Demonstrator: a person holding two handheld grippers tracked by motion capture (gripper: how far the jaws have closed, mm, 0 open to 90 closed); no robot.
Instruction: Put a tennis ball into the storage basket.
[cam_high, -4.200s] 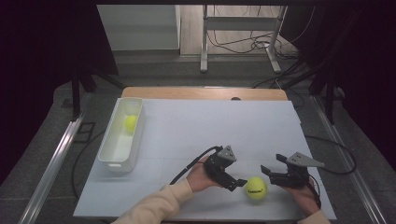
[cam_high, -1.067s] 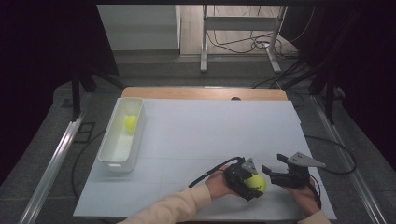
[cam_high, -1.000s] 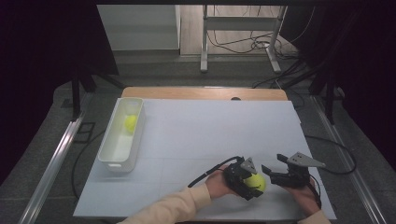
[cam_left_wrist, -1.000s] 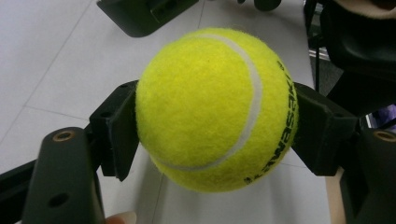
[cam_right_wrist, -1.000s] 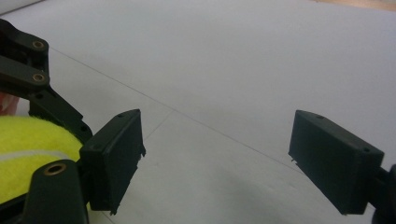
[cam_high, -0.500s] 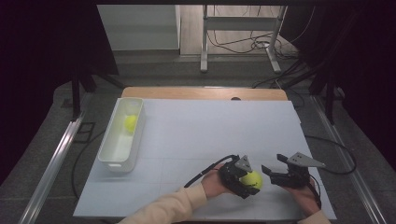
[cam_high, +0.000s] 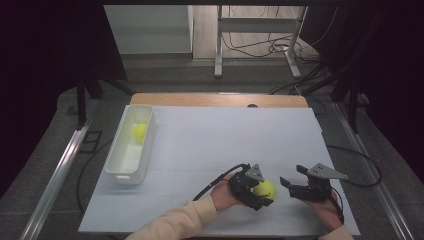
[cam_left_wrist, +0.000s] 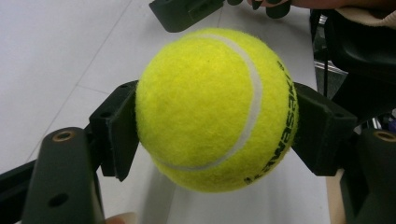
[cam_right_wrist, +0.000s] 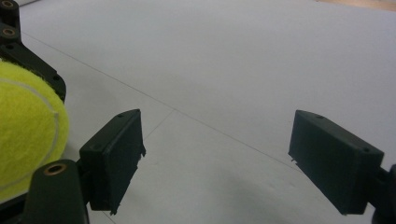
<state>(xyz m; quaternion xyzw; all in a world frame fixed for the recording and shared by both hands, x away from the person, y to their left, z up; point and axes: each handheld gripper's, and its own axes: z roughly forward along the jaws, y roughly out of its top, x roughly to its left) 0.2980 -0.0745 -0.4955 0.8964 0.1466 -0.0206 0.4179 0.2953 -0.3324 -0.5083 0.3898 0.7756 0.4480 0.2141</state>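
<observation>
From the high view, the left gripper (cam_high: 254, 192), held low near the table's (cam_high: 225, 135) front edge, clamps a yellow tennis ball (cam_high: 264, 189); the right gripper (cam_high: 295, 184) rests just beside it, jaws apart. A white bin (cam_high: 121, 162) at the table's left holds a second ball (cam_high: 139, 131).

In the left gripper view, both pads (cam_left_wrist: 121, 135) press the tennis ball's (cam_left_wrist: 215, 107) sides.

In the right gripper view, the jaws stand wide over bare table (cam_right_wrist: 233, 60), the tennis ball (cam_right_wrist: 25, 126) at left.
</observation>
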